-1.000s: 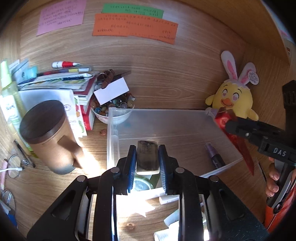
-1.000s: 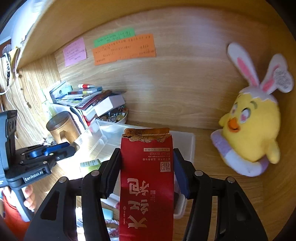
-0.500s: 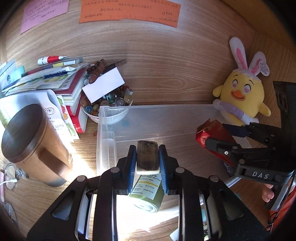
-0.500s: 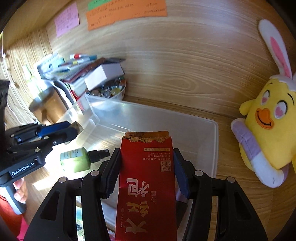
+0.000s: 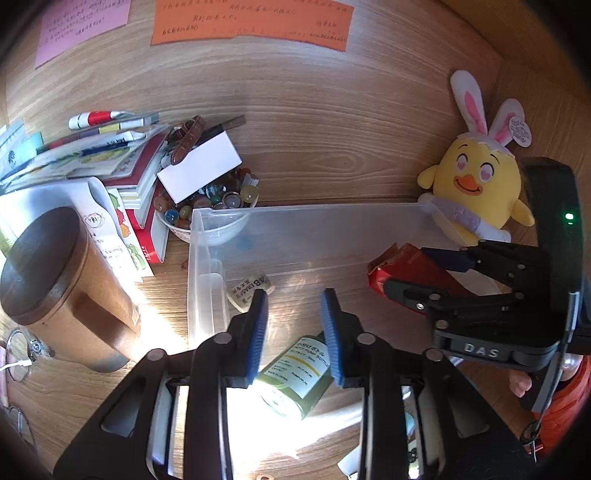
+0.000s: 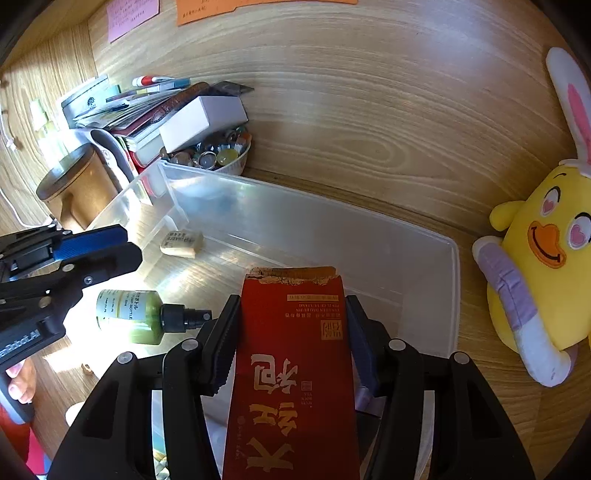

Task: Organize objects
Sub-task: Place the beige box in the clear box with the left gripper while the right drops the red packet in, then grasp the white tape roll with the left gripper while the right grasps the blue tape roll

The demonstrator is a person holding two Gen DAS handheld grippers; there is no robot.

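Note:
A clear plastic bin (image 5: 306,229) (image 6: 436,266) stands on the wooden desk. A worn eraser (image 5: 248,290) (image 6: 181,243) lies in its left end. My left gripper (image 5: 293,321) is open and empty just above and behind the eraser; it shows at the left of the right wrist view (image 6: 99,247). A green spray bottle (image 5: 295,373) (image 6: 136,315) lies in the bin below the left gripper. My right gripper (image 6: 291,343) is shut on a red paper packet (image 6: 295,362) (image 5: 406,273), held over the bin's right part.
A yellow chick plush (image 5: 476,192) (image 6: 539,258) sits right of the bin. A bowl of beads (image 5: 210,210), a white box (image 5: 201,166), a book stack (image 5: 107,158) and a brown lidded canister (image 5: 62,288) crowd the left. Paper notes (image 5: 251,22) hang on the back wall.
My left gripper opened and let the eraser drop into the bin's left end. The right gripper carried the red packet down and forward over the bin.

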